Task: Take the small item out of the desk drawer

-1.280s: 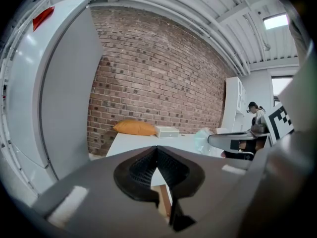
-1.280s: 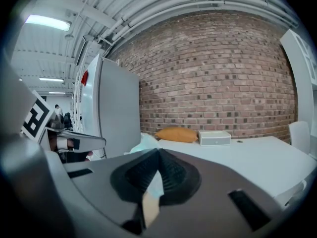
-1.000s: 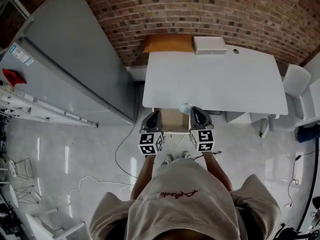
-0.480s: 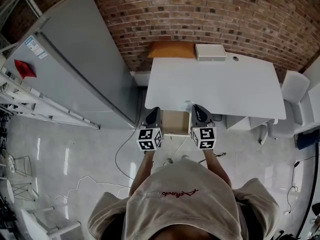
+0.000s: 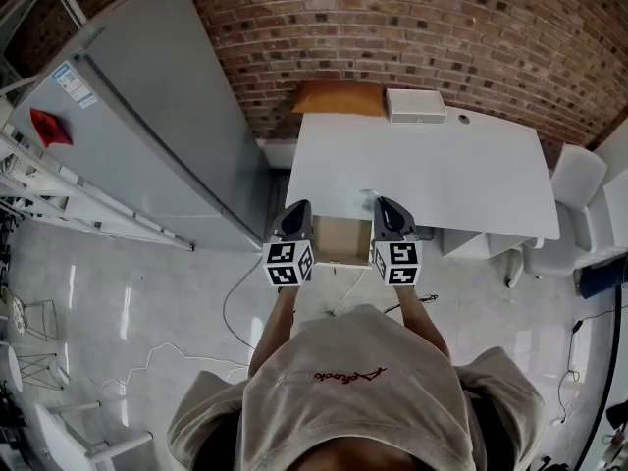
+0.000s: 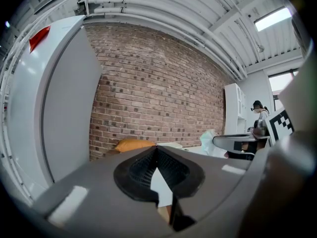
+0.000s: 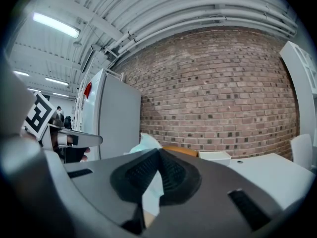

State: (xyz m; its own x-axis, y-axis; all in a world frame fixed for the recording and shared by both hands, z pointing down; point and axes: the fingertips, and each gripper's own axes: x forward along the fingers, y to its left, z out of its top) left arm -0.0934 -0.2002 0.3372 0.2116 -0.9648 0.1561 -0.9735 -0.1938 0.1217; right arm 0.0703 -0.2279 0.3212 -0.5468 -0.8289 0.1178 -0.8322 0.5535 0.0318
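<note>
**A:** Where were the two grippers?

**B:** Side by side in front of the person, pointing nearly level toward the white surface (image 5: 442,165). The left gripper (image 5: 297,212) was over the left edge of the open drawer (image 5: 340,239). The right gripper (image 5: 386,207) was over its right edge.

**A:** And the jaws?

**B:** Both pairs were pressed together. In the left gripper view the pads met at the tip with nothing between them. Only a sliver of white showed through the notch below.

**A:** The right one too?

**B:** Closed tight as well. The small item (image 7: 145,144), pale and crumpled, was right at its tip, a little to the left of it. In the left gripper view it showed just beside that tip, at the front edge of the surface. I couldn't tell whether the tip pinched a fold of it or the item merely lay beside it.

**A:** So it wasn't down in the drawer?

**B:** No, it was up at the level of the surface, by the drawer's right side. The drawer was pulled out, and its brown inside showed between the grippers.

**A:** Anything else near the surface?

**B:** At the far edge, against the brick wall (image 5: 392,18), were an orange cushion (image 5: 339,97) and a white box (image 5: 413,105). They sat next to each other, well apart from the grippers.
</note>
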